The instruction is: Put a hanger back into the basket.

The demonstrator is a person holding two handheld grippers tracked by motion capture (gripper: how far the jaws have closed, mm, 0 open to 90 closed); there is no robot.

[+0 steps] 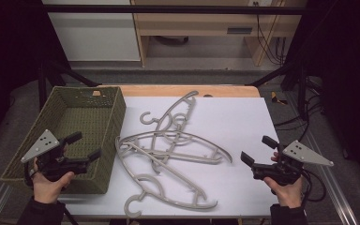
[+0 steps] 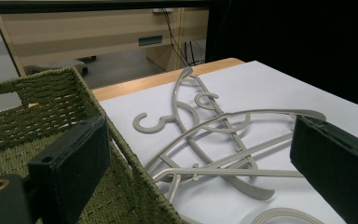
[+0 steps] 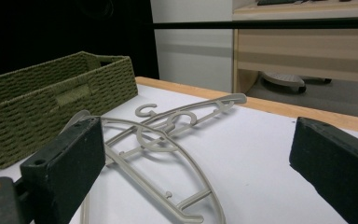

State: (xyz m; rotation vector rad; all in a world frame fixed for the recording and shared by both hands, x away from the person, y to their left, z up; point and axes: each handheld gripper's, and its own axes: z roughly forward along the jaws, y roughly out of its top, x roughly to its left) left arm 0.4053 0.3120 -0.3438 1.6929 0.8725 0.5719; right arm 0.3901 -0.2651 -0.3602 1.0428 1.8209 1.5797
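Three grey plastic hangers (image 1: 173, 140) lie tangled in a pile at the middle of the white sheet (image 1: 234, 117). A green woven basket (image 1: 111, 123) stands at the left with nothing in it. My left gripper (image 1: 85, 145) hovers over the basket's near right corner, open, with nothing between its jaws. My right gripper (image 1: 256, 148) is held over the sheet's right side, open and holding nothing, pointing left at the pile. In the left gripper view, the basket wall (image 2: 51, 107) is at the left and the hangers (image 2: 214, 140) are ahead. In the right gripper view, the hangers (image 3: 168, 126) lie ahead and the basket (image 3: 42, 102) at the left.
The table's wooden far edge (image 1: 183, 90) shows behind the sheet. Beyond it stand a wooden desk (image 1: 201, 23) and a white cabinet (image 1: 93, 33). Cables (image 1: 309, 117) hang off the right side. A black bar (image 1: 168, 8) crosses overhead.
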